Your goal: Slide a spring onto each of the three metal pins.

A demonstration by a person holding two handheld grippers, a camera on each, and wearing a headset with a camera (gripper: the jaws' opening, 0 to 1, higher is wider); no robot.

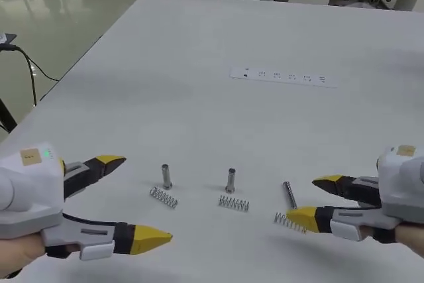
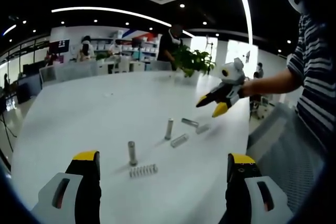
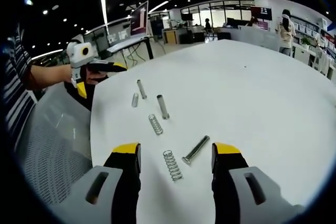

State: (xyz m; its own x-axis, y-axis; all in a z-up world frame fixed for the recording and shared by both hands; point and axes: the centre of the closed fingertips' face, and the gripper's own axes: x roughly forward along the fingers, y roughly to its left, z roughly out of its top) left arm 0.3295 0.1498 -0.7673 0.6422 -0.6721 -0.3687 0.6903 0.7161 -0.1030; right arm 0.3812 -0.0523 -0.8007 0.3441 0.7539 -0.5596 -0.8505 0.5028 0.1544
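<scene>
Head view, everything placed against the middle pin (image 1: 230,179), which stands upright on the white table (image 1: 199,97). Far to its left, the left gripper (image 1: 146,197) hovers with its jaws wide apart, gripping nothing. Nearer on the left stands the left pin (image 1: 165,175), with the left spring (image 1: 163,197) lying just in front of it. The middle spring (image 1: 234,203) lies just in front of the middle pin. To its right, the right pin (image 1: 289,194) lies flat, the right spring (image 1: 290,223) by its near end. Next comes the right gripper (image 1: 301,198), jaws apart and empty. Well behind the middle pin sits a power strip (image 1: 283,77), its markings too small to read.
</scene>
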